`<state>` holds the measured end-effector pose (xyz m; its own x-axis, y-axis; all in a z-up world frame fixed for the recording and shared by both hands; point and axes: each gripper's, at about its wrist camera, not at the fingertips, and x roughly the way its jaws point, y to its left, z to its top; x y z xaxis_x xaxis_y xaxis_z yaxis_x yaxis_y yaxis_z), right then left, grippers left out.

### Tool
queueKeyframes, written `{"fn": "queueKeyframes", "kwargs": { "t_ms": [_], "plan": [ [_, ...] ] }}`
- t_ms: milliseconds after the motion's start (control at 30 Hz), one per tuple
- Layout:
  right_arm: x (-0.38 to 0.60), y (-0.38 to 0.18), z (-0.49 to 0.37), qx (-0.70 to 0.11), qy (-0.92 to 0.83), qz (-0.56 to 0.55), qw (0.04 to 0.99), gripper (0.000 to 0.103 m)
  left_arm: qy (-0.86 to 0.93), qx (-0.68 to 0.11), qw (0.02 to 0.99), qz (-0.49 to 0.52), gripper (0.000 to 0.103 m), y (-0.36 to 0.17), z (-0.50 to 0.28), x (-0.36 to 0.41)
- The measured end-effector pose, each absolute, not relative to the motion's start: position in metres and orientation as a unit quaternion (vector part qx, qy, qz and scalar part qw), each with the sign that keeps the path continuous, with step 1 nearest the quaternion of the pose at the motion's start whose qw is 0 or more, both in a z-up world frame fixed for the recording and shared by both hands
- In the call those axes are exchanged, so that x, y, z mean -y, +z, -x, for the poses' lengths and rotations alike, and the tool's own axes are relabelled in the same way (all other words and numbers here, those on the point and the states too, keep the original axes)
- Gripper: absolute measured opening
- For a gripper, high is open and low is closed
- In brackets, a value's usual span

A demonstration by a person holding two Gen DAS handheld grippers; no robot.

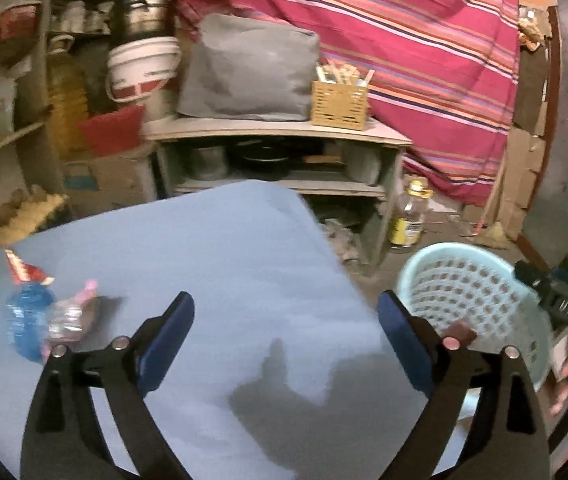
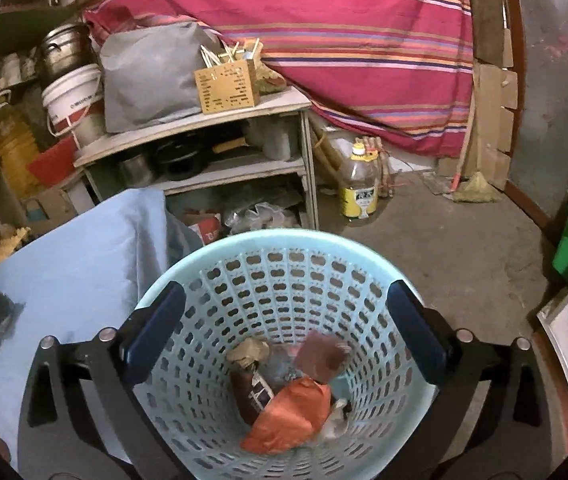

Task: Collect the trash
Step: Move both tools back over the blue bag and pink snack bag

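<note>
Right wrist view: pale blue perforated basket sits directly under the right claw, mouth up toward the camera. Claw released, blue pads spread wide to either side of the rim, nothing between them. In the basket bottom: an orange wrapper, a dark brown packet lying with its long axis running from the basket's far wall toward the near wall, a reddish-brown square piece leaning by the far right wall, and a crumpled tan scrap at the packet's far end.

Left wrist view: left claw released as well, jaws wide, empty, over the blue surface. Basket stands off the surface's right edge, beside the right pad. Trash left on the surface, well away from the basket at the far left side: a blue bottle, blurred, a clear crumpled wrapper with pink touching it, and a red-and-white scrap just behind. Bottle axis cannot be told for blur.
</note>
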<state>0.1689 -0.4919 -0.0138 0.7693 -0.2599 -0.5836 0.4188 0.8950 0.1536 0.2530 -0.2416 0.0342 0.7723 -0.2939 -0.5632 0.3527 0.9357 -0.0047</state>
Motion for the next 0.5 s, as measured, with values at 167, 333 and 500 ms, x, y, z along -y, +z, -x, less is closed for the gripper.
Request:
{"fn": "queueKeyframes", "kwargs": {
  "t_ms": [167,333,500],
  "plan": [
    [0.459,-0.016,-0.186,-0.313,-0.213,-0.129,0.917,0.099,-0.125,-0.285,0.946,-0.087,0.093,0.022,-0.251,0.182],
    [0.408,-0.006,-0.200,-0.290,-0.187,-0.081,0.935,0.099,-0.086,-0.297,0.948,-0.077,0.093,0.012,-0.264,0.115],
    [0.354,0.003,-0.220,-0.292,-0.141,-0.030,0.946,0.099,-0.037,-0.305,0.951,-0.047,0.093,0.008,-0.287,0.051]
  ]
}}
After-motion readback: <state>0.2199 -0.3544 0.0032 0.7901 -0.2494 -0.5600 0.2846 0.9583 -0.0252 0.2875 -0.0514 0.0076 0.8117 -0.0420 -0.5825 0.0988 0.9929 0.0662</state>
